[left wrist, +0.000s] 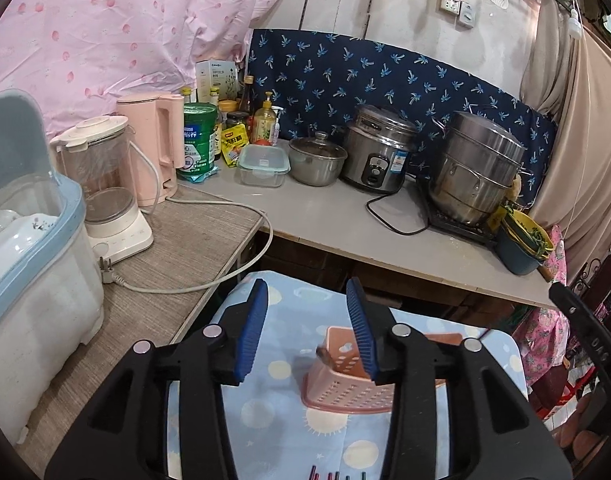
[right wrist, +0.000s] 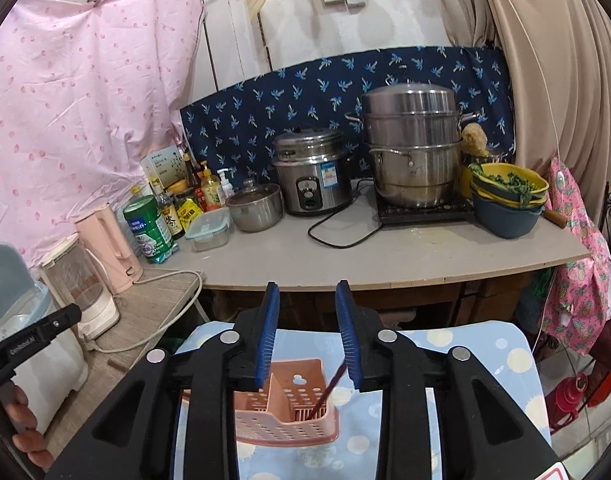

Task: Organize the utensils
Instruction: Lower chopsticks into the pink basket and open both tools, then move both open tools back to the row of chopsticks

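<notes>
A pink perforated utensil holder (left wrist: 345, 388) stands on a light blue patterned cloth (left wrist: 281, 320), just below my left gripper (left wrist: 307, 292). That gripper is open with nothing between its blue pads. A small utensil end (left wrist: 320, 354) shows at the holder's left rim. Several dark red chopstick tips (left wrist: 337, 474) lie at the bottom edge. In the right wrist view my right gripper (right wrist: 306, 292) is open above the holder (right wrist: 285, 420). One dark red chopstick (right wrist: 325, 394) stands tilted in its right compartment, its top close to the right pad; I cannot tell if they touch.
Behind the cloth runs a grey counter (right wrist: 385, 256) with a rice cooker (right wrist: 311, 176), a steamer pot (right wrist: 413, 148), a small lidded pot (right wrist: 255, 206), bottles and stacked bowls (right wrist: 505, 200). A side table on the left bears kettles (left wrist: 105, 184), a loose cord (left wrist: 209, 280) and a dish box (left wrist: 33, 280).
</notes>
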The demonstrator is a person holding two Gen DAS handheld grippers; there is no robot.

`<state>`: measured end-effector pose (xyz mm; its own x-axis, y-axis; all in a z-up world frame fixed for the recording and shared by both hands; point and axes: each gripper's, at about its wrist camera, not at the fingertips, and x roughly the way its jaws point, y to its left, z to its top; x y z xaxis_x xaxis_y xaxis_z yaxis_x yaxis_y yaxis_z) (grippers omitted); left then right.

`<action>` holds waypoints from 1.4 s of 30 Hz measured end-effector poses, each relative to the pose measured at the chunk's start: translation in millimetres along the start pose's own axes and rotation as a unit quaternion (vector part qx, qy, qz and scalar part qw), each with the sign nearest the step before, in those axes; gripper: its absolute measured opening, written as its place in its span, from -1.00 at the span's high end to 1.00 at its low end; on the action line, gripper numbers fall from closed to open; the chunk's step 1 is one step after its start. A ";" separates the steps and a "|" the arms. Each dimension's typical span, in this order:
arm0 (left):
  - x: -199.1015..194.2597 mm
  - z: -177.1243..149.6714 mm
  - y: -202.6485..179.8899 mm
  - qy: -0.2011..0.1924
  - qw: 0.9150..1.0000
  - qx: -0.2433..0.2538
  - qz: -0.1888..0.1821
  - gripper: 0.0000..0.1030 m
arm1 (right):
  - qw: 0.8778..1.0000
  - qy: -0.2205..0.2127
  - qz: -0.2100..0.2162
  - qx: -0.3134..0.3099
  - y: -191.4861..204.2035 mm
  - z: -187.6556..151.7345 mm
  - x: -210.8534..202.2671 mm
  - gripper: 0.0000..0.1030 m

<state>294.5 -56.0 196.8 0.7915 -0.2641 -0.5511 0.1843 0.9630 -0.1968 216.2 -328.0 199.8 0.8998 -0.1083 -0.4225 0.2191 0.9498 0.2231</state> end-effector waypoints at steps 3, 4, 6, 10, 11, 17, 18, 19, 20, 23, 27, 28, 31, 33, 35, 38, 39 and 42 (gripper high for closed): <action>-11.6 -7.9 5.2 0.000 1.000 -0.002 0.004 0.10 | 1.000 -0.005 0.004 0.000 2.4 -5.4 -18.8 0.22; -16.5 -12.0 6.8 0.000 1.000 0.000 0.005 0.08 | 1.000 -0.005 0.005 -0.002 4.0 -8.3 -25.5 0.14; -24.8 -21.2 9.4 0.002 1.000 0.004 0.008 0.05 | 1.000 -0.005 0.004 -0.010 7.9 -19.0 -39.7 0.05; -39.7 -45.9 16.8 0.015 1.000 0.015 0.015 0.05 | 1.000 0.007 0.001 -0.027 16.5 -48.4 -64.9 -0.02; -43.1 -53.6 18.5 0.018 1.000 0.019 0.017 0.05 | 1.000 0.012 0.000 -0.029 17.8 -56.8 -70.4 -0.03; -58.7 -99.3 25.7 0.047 0.998 0.033 0.019 0.05 | 0.999 0.049 0.007 -0.013 16.9 -104.3 -96.8 -0.07; -60.9 -107.2 25.9 0.052 0.998 0.037 0.019 0.05 | 0.999 0.053 0.007 -0.010 16.1 -111.1 -100.9 -0.07; -63.3 -115.7 26.4 0.057 0.997 0.043 0.018 0.05 | 0.998 0.057 0.005 -0.008 15.2 -118.5 -105.6 -0.08; -65.6 -122.8 26.5 0.061 0.997 0.048 0.019 0.05 | 0.998 0.061 0.004 -0.007 15.0 -125.0 -108.8 -0.08; -73.5 -146.0 27.2 0.072 0.995 0.062 0.018 0.05 | 0.997 0.074 0.000 -0.008 14.9 -146.2 -120.5 -0.08; -79.7 -172.7 28.5 0.093 0.993 0.068 0.012 0.05 | 0.996 0.091 -0.009 -0.014 15.7 -172.1 -133.5 -0.08; -81.4 -180.2 28.1 0.097 0.993 0.071 0.012 0.05 | 0.995 0.095 -0.010 -0.014 15.6 -178.7 -136.7 -0.08; -84.6 -199.5 26.7 0.108 0.991 0.077 0.014 0.05 | 0.994 0.107 -0.012 -0.010 13.8 -195.2 -144.0 -0.10; -85.8 -210.7 26.9 0.118 0.990 0.080 0.011 0.05 | 0.993 0.114 -0.016 -0.010 13.1 -205.3 -147.6 -0.12; -87.1 -222.5 26.9 0.127 0.988 0.084 0.009 0.05 | 0.992 0.122 -0.015 -0.010 12.3 -216.5 -150.5 -0.15; -88.0 -237.7 27.7 0.140 0.986 0.086 0.008 0.05 | 0.990 0.138 -0.017 -0.012 12.1 -234.4 -153.0 -0.20; -88.4 -242.7 28.1 0.144 0.986 0.086 0.008 0.05 | 0.990 0.143 -0.018 -0.012 12.0 -240.1 -153.2 -0.21; -88.6 -258.8 29.1 0.156 0.983 0.093 0.013 0.05 | 0.987 0.159 -0.025 -0.014 12.2 -257.7 -153.8 -0.21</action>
<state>79.0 -18.6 30.1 0.5857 -0.2159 -0.7812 0.2940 0.9548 -0.0435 -16.7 -224.2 41.1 0.7234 -0.0613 -0.6877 0.2446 0.9542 0.1723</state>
